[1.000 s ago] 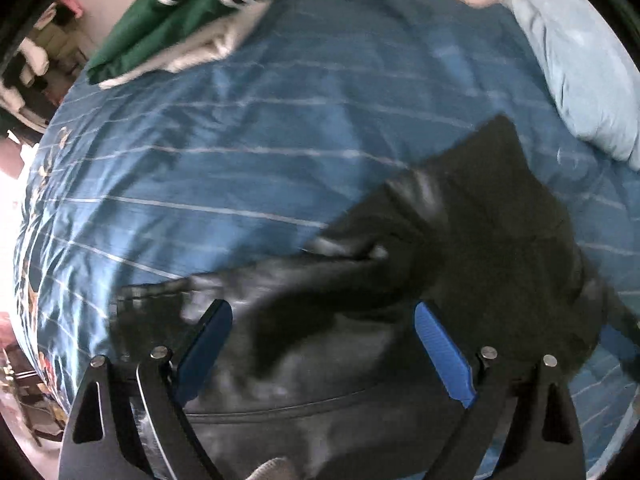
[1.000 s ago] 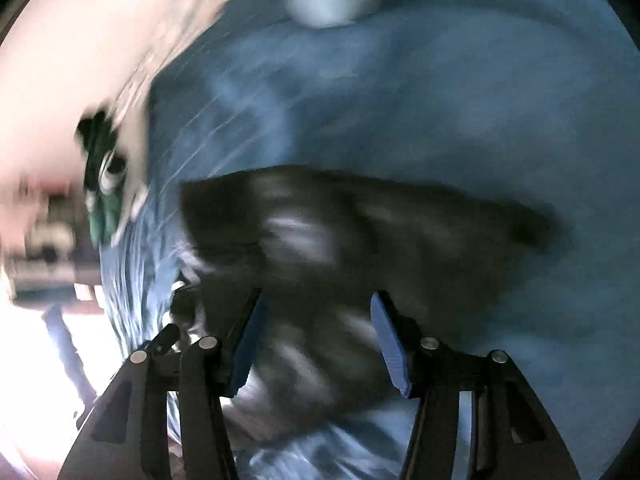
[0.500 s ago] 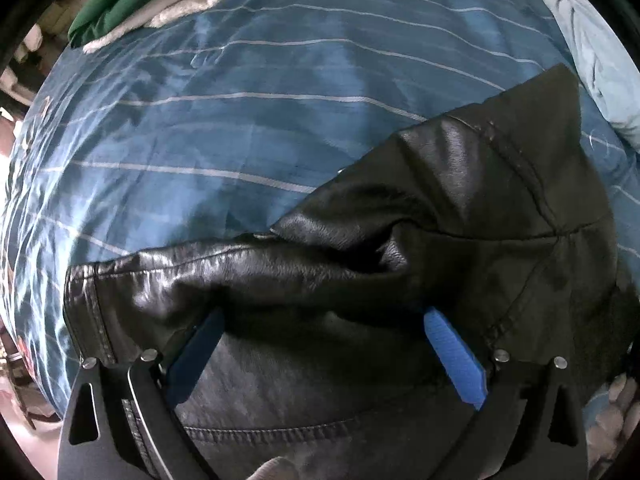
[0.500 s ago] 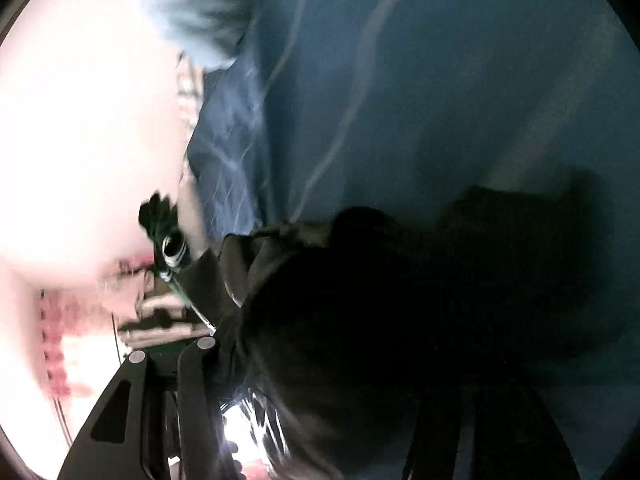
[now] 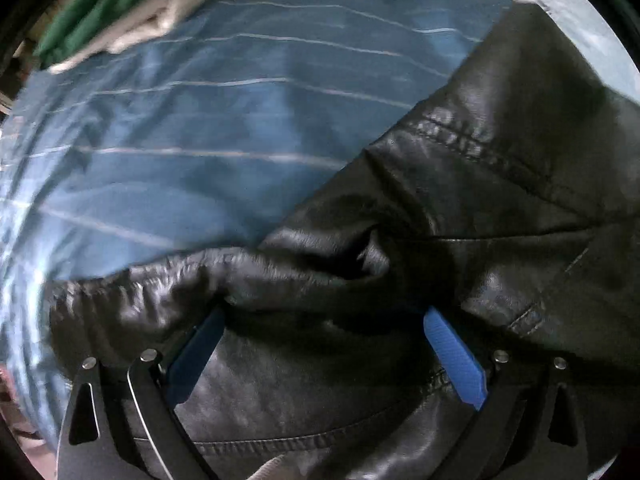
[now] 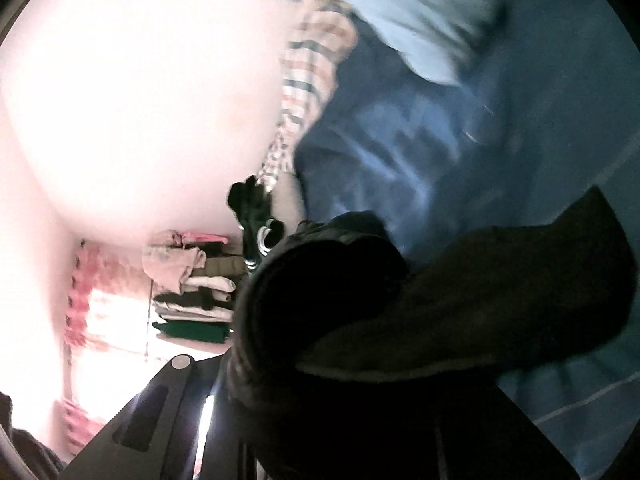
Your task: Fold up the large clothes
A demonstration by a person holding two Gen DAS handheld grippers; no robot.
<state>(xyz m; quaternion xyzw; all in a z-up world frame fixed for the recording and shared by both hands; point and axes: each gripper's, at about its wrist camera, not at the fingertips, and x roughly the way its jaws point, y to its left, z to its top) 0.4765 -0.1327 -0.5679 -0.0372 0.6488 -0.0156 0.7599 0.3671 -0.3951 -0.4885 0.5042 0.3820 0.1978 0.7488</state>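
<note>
A black leather jacket (image 5: 480, 208) lies crumpled on the blue striped bedsheet (image 5: 200, 120). My left gripper (image 5: 320, 328) is open, its blue pads (image 5: 452, 352) wide apart with a fold of the jacket lying between them. In the right wrist view the jacket (image 6: 460, 312) hangs dark over the front of my right gripper and hides its fingertips; only the left finger's black frame (image 6: 160, 408) shows. The jacket there is lifted off the sheet (image 6: 440, 140).
A green and white garment (image 5: 112, 12) lies at the far left of the bed. A light blue pillow (image 6: 420, 12) and a plaid cloth (image 6: 312, 64) lie at the head. Stacked folded clothes (image 6: 192, 292) stand on shelves beyond the bed.
My left gripper has moved closer over the jacket, pads still apart. My right gripper has swung up and tilted, with the jacket now draped over its front.
</note>
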